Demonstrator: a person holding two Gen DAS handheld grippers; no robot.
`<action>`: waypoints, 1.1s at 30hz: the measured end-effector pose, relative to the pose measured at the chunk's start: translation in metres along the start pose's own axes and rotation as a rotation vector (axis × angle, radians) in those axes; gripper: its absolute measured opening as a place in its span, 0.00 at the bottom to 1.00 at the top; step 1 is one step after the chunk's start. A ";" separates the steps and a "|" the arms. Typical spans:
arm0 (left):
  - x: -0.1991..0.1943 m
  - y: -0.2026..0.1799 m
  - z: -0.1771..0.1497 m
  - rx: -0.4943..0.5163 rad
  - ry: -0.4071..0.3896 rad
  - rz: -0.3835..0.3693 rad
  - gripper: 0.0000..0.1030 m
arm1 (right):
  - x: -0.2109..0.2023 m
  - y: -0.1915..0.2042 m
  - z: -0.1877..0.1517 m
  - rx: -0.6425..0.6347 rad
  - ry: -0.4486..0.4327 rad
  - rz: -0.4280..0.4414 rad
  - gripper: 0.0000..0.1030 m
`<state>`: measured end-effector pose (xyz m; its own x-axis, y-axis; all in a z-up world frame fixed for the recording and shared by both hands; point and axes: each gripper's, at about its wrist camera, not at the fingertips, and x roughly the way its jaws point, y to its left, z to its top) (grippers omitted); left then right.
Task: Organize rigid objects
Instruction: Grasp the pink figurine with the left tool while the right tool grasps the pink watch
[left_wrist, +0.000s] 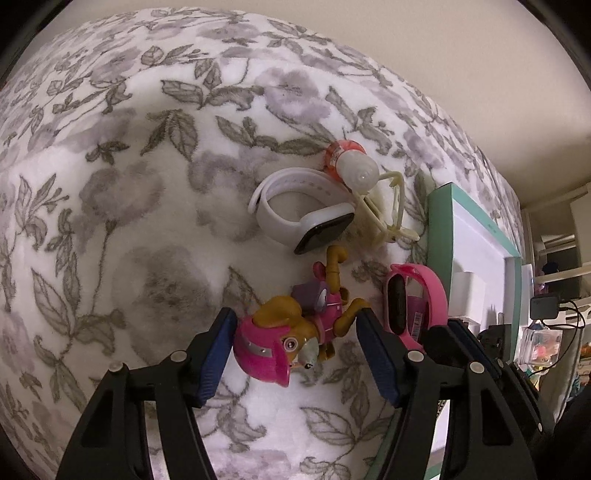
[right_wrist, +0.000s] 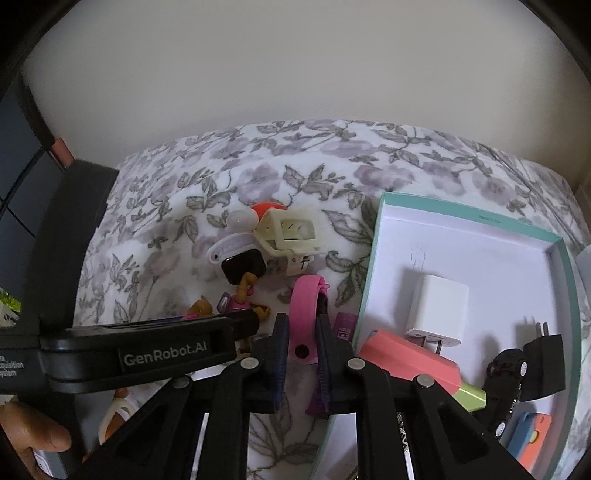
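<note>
A pink and brown toy dog (left_wrist: 295, 332) lies on the floral blanket (left_wrist: 129, 221) between the open fingers of my left gripper (left_wrist: 297, 354), which straddles it without clamping. My right gripper (right_wrist: 303, 354) is shut on a pink smart band (right_wrist: 306, 314), which also shows in the left wrist view (left_wrist: 413, 302). A white smart watch (left_wrist: 303, 210), a small bottle with an orange cap (left_wrist: 351, 162) and a cream plastic frame (left_wrist: 388, 218) lie just beyond. A teal-rimmed white box (right_wrist: 480, 221) stands to the right.
The box holds a white charger (right_wrist: 439, 310), a pink case (right_wrist: 410, 362), a black toy car (right_wrist: 506, 384), a black plug (right_wrist: 543, 365) and a green item (right_wrist: 472, 395). A beige wall rises behind the bed. Shelves with clutter (left_wrist: 550, 332) stand at the far right.
</note>
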<state>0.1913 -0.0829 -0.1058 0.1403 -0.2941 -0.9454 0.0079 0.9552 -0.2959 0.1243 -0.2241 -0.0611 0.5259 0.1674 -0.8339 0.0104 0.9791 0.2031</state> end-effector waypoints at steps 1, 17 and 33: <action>0.000 0.000 0.000 -0.001 -0.002 -0.002 0.63 | 0.000 -0.001 0.000 0.003 0.000 0.002 0.15; -0.012 0.023 -0.001 -0.075 -0.032 0.029 0.63 | 0.004 -0.004 0.003 0.076 0.010 0.041 0.21; -0.026 0.038 0.000 -0.114 -0.069 0.082 0.59 | 0.018 0.016 -0.004 0.004 0.021 -0.035 0.15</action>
<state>0.1880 -0.0387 -0.0920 0.2037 -0.2083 -0.9566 -0.1182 0.9647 -0.2352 0.1306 -0.2051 -0.0743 0.5073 0.1354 -0.8511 0.0319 0.9840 0.1755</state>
